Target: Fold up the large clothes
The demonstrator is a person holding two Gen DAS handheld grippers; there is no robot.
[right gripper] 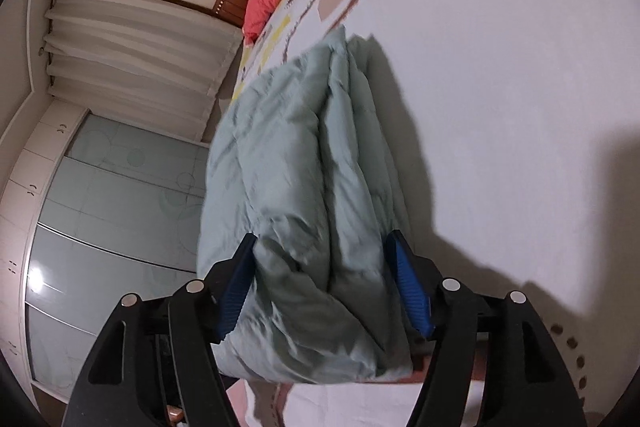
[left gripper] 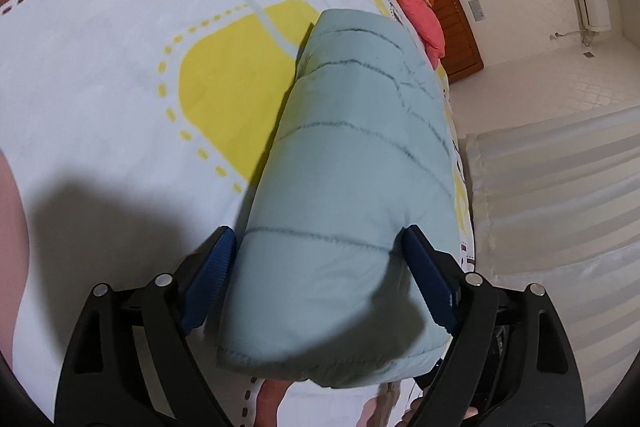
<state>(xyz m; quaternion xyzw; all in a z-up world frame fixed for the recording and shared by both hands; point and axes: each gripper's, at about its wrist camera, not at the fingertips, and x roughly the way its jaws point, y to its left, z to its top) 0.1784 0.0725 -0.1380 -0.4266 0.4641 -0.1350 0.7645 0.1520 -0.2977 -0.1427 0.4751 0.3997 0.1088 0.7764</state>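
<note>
Ribbed blue jaws, puffy quilted mint jacket, smooth printed bedsheet

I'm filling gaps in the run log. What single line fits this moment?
stage: folded bundle handling | left claw: around pale green quilted garment | right claw: around same garment | surface: patterned bed sheet

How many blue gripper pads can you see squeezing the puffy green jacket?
4. In the left wrist view, one blue pad sits on each side of the folded green puffer jacket. In the right wrist view, two more pads flank the same jacket.
</note>
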